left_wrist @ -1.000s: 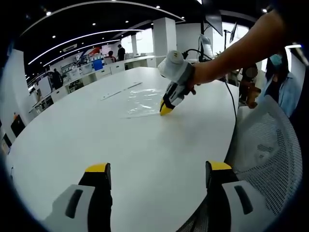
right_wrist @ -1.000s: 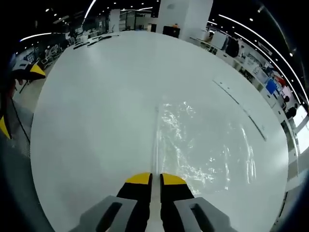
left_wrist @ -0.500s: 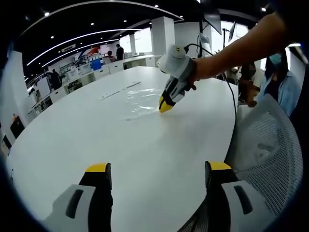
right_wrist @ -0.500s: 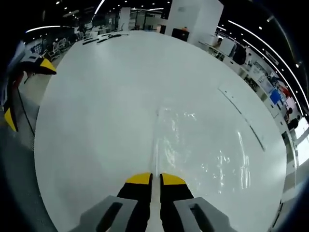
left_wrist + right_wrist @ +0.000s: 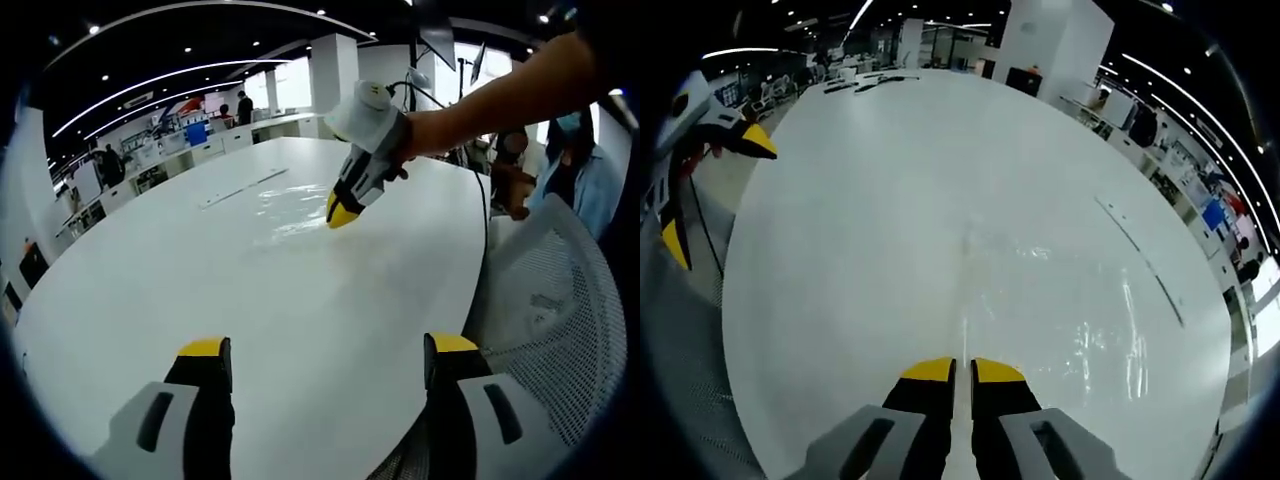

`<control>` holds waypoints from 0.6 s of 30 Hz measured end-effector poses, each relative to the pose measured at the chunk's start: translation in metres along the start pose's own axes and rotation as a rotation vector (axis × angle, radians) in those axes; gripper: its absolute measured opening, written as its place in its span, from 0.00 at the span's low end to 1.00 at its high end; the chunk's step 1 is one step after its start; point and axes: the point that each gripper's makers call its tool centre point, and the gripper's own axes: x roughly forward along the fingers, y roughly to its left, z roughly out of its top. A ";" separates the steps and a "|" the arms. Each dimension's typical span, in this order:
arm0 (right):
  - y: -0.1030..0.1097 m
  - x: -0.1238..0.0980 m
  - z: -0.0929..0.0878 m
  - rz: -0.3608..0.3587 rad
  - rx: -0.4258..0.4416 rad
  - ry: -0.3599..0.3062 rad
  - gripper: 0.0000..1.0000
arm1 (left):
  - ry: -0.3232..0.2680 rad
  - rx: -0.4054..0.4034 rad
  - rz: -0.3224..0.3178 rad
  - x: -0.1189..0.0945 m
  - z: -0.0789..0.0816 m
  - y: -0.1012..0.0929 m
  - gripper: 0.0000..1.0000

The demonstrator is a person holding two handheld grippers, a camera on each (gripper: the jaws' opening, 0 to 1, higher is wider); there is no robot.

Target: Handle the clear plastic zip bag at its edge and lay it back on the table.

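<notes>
I see the clear plastic zip bag [image 5: 1060, 320] as a thin, see-through sheet, wrinkled and catching white glints of light over the white table [image 5: 890, 180]. Its zip edge runs as a straight pale strip and is pinched between my right tongs [image 5: 962, 372], which hold that edge slightly off the surface. The rest spreads out flat toward the table's far edge, near a thin seam line there.

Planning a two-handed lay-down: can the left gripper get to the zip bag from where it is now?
Probably yes, with a long reach. The left gripper is open, low over the bare white table; nothing lies between it and the zip bag. The right gripper is shut on the bag's near edge.
</notes>
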 end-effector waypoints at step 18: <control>0.005 -0.018 0.003 0.017 -0.069 -0.040 0.01 | 0.007 0.010 -0.014 0.001 0.001 -0.004 0.76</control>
